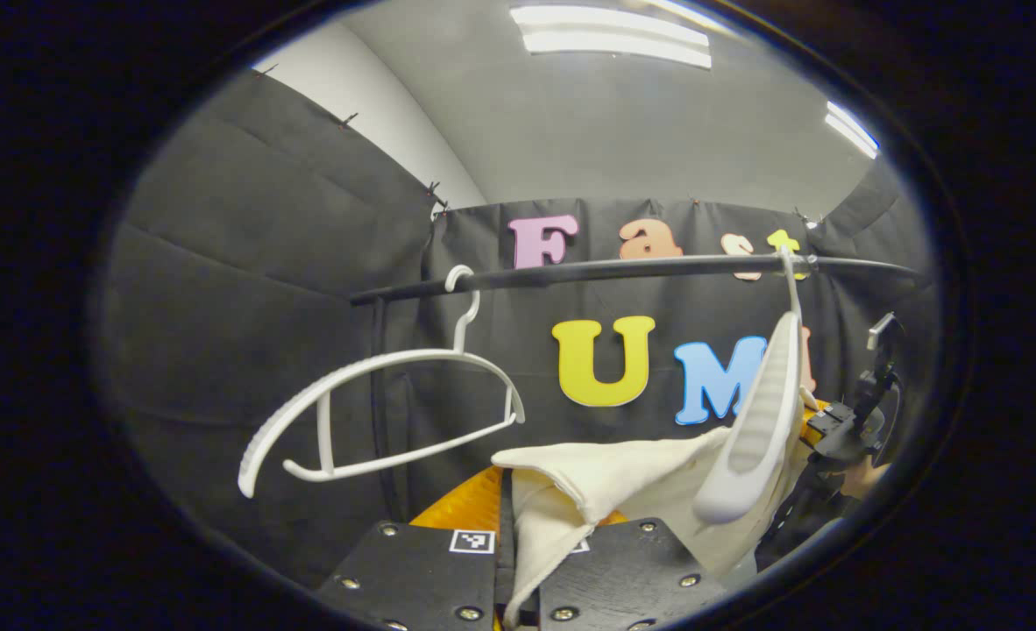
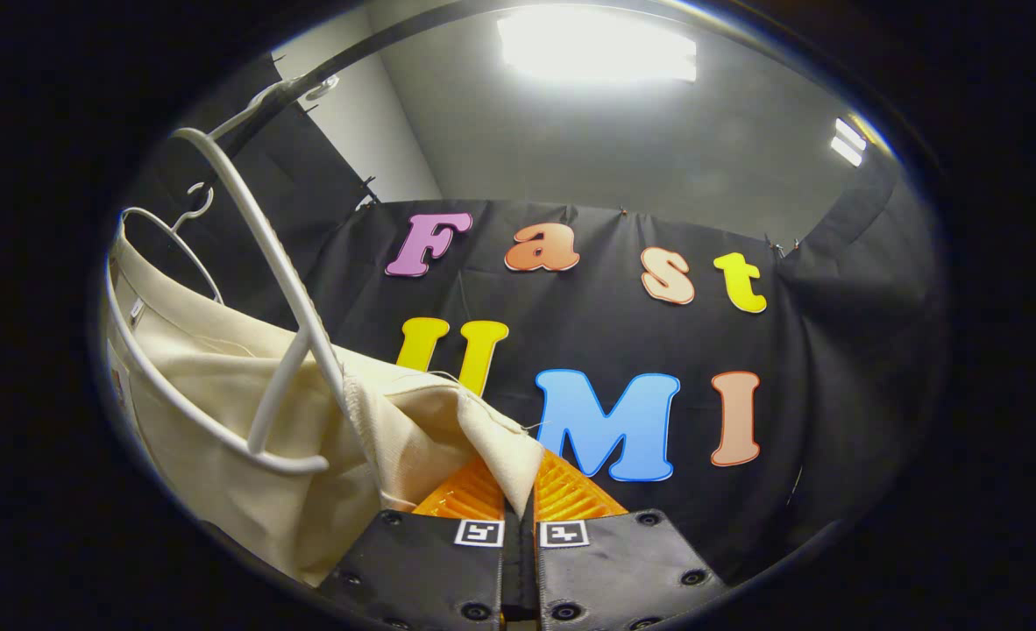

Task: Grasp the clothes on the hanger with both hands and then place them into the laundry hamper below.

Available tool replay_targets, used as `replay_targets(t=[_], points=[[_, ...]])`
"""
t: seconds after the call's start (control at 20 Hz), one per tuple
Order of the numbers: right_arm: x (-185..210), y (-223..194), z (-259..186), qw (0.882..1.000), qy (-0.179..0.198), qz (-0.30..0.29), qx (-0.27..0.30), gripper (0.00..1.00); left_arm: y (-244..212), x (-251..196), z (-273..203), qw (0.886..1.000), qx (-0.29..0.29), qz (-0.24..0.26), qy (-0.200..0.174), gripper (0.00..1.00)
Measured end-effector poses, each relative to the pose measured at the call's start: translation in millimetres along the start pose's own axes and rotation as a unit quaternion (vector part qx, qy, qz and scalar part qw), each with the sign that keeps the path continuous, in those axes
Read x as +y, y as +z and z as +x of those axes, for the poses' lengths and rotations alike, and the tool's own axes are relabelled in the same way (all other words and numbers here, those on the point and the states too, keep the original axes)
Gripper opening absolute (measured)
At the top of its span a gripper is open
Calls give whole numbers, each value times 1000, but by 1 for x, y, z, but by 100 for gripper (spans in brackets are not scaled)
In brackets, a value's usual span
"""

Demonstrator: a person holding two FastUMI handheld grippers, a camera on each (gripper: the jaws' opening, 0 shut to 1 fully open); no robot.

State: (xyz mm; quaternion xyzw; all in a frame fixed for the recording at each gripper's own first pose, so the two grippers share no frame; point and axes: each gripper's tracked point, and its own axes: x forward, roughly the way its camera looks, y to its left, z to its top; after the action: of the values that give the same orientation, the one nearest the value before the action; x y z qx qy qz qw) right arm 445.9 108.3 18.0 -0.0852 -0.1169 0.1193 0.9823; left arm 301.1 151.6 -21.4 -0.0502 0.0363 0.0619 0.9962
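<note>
Clothes [image 1: 606, 478] — pinched btwn both jaws | L & R closed

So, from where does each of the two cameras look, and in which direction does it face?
Left gripper view: rides the left gripper, faces up toward the rail and empty hanger; its own fingers pinch the cream garment; the right gripper shows at far right.
Right gripper view: rides the right gripper, faces the booth wall; its fingers pinch the garment.
Shared: garment, white hangers, rail.
</note>
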Motion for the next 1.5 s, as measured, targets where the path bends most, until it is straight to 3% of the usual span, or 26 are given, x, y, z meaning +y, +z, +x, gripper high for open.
replay_targets(t=[0.4,0.6,0.85,1.1,1.35,1.5], points=[[17,-52,-31,997,7,19,72,1,-59,-9,-24,999,41,6,0,5],[28,-60,-70,996,9,12,83,1,-60,-23,-46,999,37,28,-15,4],[50,-30,-122,996,34,25,77,1,-53,-42,-80,998,33,13,-42,4],[81,26,-177,996,71,28,47,1,-36,-74,-112,995,18,-22,-94,4],[120,85,-231,992,108,53,26,1,-29,-107,-131,986,14,-58,-159,4],[141,91,-256,990,123,64,34,1,-43,-122,-135,979,28,-77,-187,4]])
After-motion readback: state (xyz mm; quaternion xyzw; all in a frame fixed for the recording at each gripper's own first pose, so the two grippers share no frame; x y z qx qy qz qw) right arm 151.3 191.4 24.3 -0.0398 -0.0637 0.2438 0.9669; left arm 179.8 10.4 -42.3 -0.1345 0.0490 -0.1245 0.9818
